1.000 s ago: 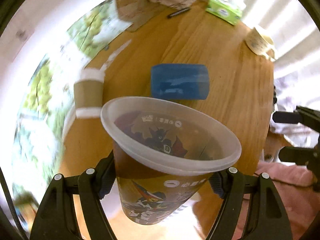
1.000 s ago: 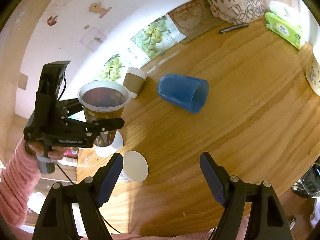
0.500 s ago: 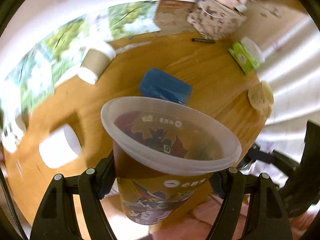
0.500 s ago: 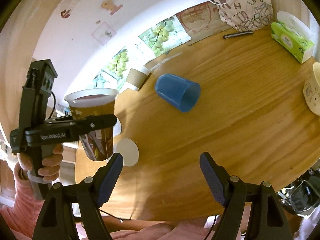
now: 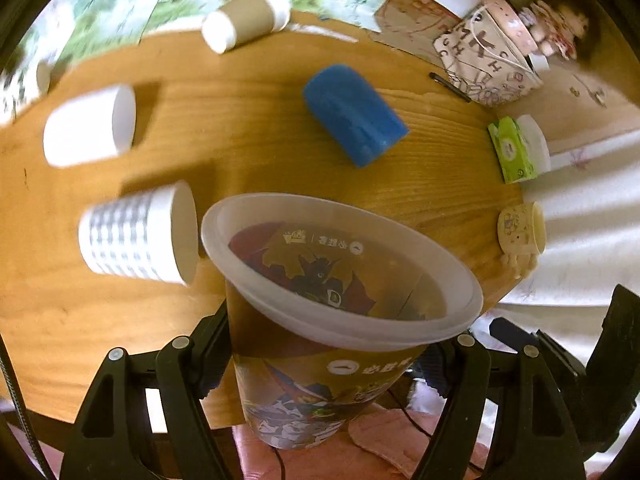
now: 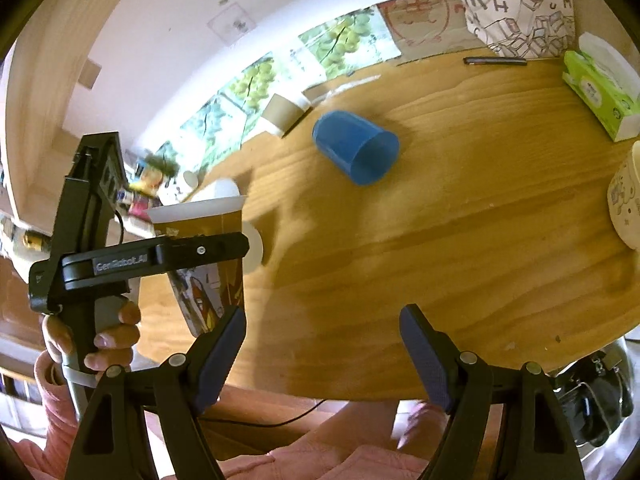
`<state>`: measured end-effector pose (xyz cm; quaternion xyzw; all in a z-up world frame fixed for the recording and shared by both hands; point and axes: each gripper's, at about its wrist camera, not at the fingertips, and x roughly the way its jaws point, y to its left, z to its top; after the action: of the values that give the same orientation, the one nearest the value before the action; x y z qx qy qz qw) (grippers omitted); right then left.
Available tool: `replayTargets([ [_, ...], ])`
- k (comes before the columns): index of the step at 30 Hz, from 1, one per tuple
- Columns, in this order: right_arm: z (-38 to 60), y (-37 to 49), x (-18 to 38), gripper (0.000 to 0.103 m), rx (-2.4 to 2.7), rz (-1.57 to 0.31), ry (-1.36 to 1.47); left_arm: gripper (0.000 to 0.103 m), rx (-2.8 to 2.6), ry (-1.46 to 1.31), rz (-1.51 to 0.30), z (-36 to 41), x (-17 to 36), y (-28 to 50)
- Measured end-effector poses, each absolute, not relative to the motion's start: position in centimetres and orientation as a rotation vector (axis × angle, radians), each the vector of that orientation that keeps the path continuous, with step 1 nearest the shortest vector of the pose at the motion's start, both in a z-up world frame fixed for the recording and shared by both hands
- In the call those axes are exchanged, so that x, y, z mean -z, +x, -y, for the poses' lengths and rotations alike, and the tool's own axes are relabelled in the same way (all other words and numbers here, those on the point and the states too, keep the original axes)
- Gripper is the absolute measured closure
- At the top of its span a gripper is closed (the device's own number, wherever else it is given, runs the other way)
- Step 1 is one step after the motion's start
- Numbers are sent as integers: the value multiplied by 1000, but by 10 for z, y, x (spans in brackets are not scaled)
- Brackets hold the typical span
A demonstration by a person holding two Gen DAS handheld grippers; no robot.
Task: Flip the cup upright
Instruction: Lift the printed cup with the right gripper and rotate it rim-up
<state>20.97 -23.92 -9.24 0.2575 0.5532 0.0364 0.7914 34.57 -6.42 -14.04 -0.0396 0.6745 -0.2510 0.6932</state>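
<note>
My left gripper (image 5: 324, 348) is shut on a printed gold-and-red paper cup (image 5: 320, 368) with a frosted rim. It holds the cup upright above the near left edge of the round wooden table (image 5: 240, 128). The right wrist view shows that cup (image 6: 208, 264) from the side, clamped by the left gripper (image 6: 200, 250), mouth up. My right gripper (image 6: 320, 356) is open and empty over the table's near edge. A blue cup (image 6: 356, 146) lies on its side mid-table; it also shows in the left wrist view (image 5: 354, 114).
A white cup (image 5: 90, 126), a grey-checked white cup (image 5: 138, 234) and a brown-sleeved cup (image 5: 244, 22) lie on their sides at the left. A green tissue box (image 6: 600, 92), a cream mug (image 6: 626, 200), a pen (image 6: 496, 61) and a patterned bag (image 6: 520, 12) stand at the right and back.
My left gripper has swung and tilted with the printed cup, bringing it level and upright near the table's left edge. More of the lying cups came into its view. The right gripper barely moved.
</note>
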Motion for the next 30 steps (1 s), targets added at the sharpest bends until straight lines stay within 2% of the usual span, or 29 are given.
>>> replayTargets([
  [15,228,196,114,23,-166,-1297,420,23,485,-198,-1544,69,190,316],
  [30,239,194,122,23,-169,-1326,404,23,431,-137,-1542,77,207,309],
])
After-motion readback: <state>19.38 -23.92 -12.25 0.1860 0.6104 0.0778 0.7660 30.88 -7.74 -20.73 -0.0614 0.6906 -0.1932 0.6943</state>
